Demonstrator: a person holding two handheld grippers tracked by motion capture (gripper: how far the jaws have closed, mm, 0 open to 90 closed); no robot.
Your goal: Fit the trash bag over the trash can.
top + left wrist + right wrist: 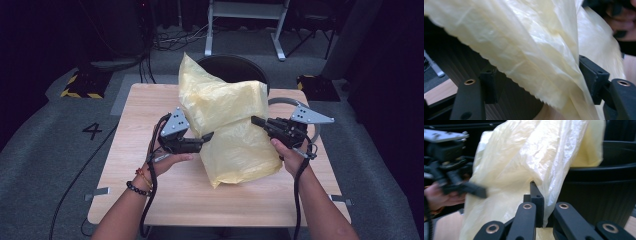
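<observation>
**Yellow bag held up between two claws**

The right claw (537,202) is pinched tight on the bag's (227,125) edge; the left claw (541,82) stands open, film loose between its jaws; the bag hangs above the tabletop (145,150), before a black bin (232,67); thin, light, slippery, crinkled, translucent; best gripped at a gathered edge.

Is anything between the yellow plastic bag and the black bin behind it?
Nothing visible: the yellow plastic bag hangs directly in front of the round black bin, its top already overlapping the rim. The right gripper is shut on the bag's edge.
</observation>
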